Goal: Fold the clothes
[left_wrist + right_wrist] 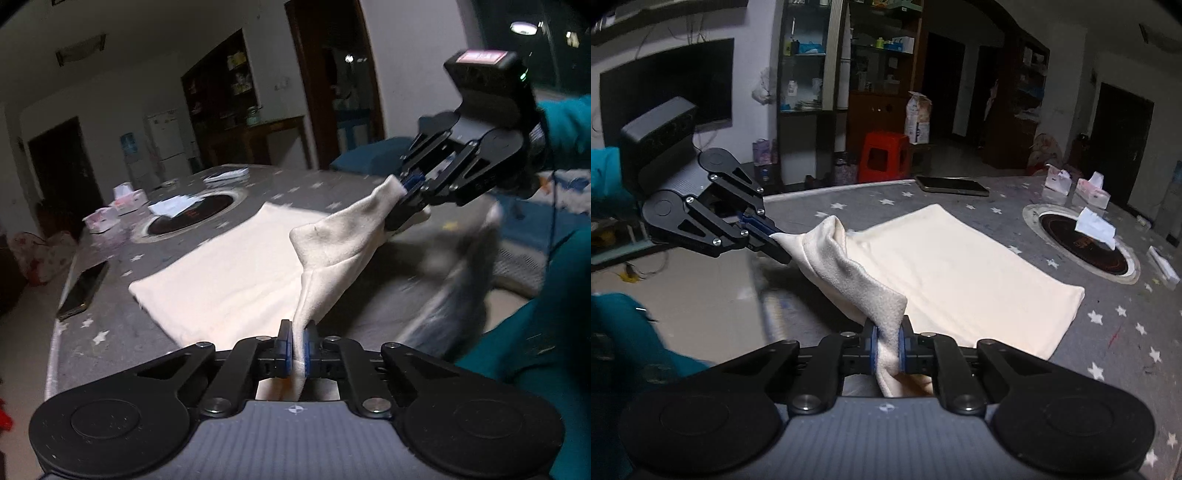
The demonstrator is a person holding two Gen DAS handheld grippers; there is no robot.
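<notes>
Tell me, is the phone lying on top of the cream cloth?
No, the phone lies on the star-patterned table cover near the far edge, apart from the cream cloth.

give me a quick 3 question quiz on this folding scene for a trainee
1. True or false: both the left gripper and the right gripper are shut on the cream cloth.
2. What lies on the round black hob set in the table? A) a phone B) a white tissue C) a red stool
3. Fill in: the far part of the cloth lies ____ on the table, while the near edge is lifted.

Key: 1 true; 2 B; 3 flat
</notes>
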